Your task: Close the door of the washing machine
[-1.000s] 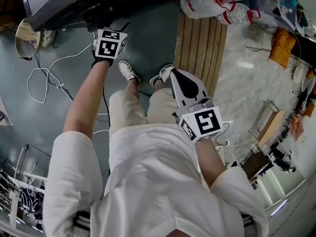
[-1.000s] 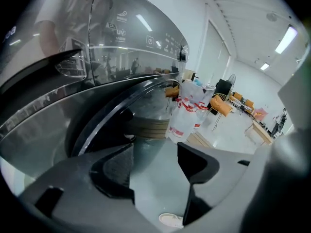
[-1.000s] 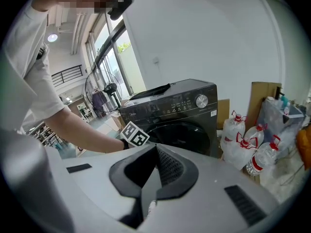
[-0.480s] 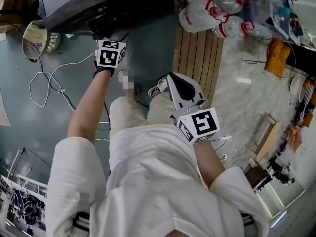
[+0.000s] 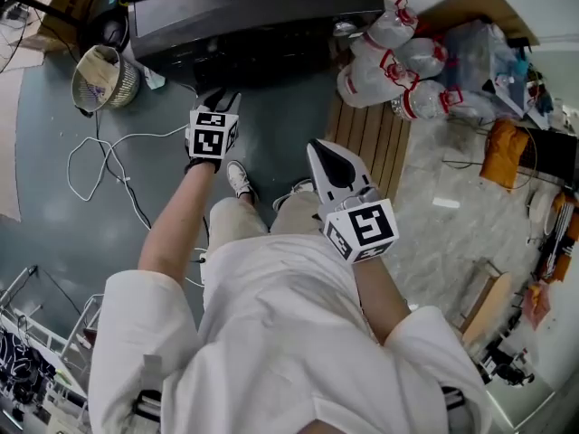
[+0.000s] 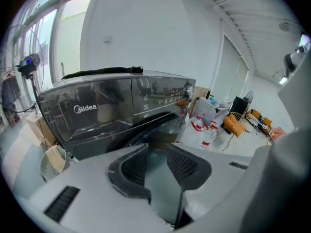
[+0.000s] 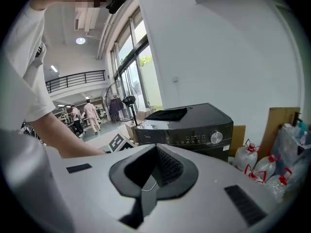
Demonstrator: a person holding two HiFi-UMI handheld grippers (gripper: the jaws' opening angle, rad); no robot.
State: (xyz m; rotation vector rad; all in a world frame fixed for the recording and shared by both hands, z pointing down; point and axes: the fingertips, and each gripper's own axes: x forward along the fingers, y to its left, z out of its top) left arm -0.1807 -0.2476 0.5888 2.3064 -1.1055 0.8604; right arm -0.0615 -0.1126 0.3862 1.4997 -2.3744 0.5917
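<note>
Left gripper view | glossy dark-grey washing machine (image 6: pixel 112 110) straight ahead of my nearer left gripper (image 6: pixel 158 149) | its jaws just closing partway, gapped, empty | right gripper (image 7: pixel 155 149) pressed together.

Place: you're in a big workshop hall | Signs: tall glass windows (image 7: pixel 130 62), railed upper gallery (image 7: pixel 77 78), loose white cable (image 5: pixel 124 181) on grey floor (image 5: pixel 54 242), clear plastic water jugs (image 5: pixel 389 70), dark grey washing machine (image 5: pixel 244 16).

Head view looks steeply down; both gripper views face the washing machine (image 6: pixel 97 110).
</note>
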